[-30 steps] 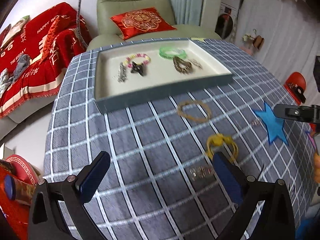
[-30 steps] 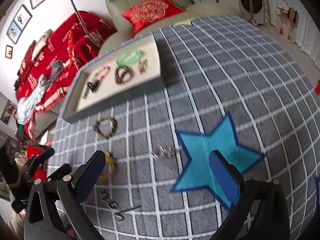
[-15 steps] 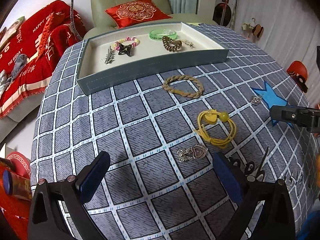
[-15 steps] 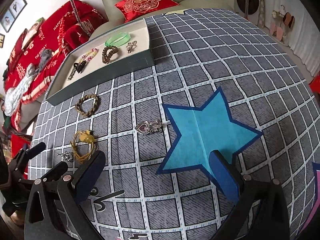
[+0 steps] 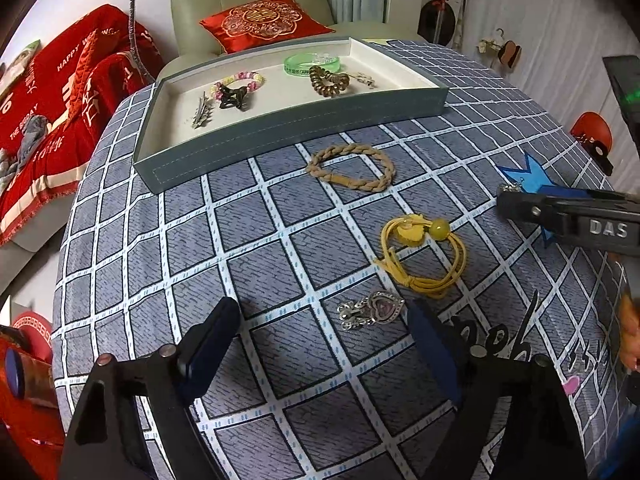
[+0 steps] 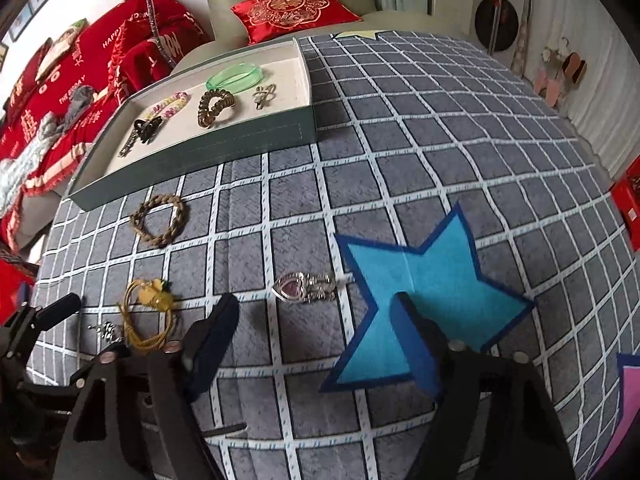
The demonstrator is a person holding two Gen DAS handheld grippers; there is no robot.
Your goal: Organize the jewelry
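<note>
A grey tray at the far side holds a green bangle, a brown coil tie, a bead bracelet, a black claw clip and a silver clip. On the checked cloth lie a braided brown bracelet, a yellow cord bracelet and two silver heart brooches. My left gripper is open, just short of one brooch. My right gripper is open, just short of the other brooch.
A blue felt star lies on the cloth under my right gripper's right finger. The right gripper's finger shows at the right of the left wrist view. A green armchair with a red cushion and a red-covered sofa stand behind the table.
Both grippers have dropped lower and closer to the cloth. Each now has a heart brooch near the gap between its open fingers.
</note>
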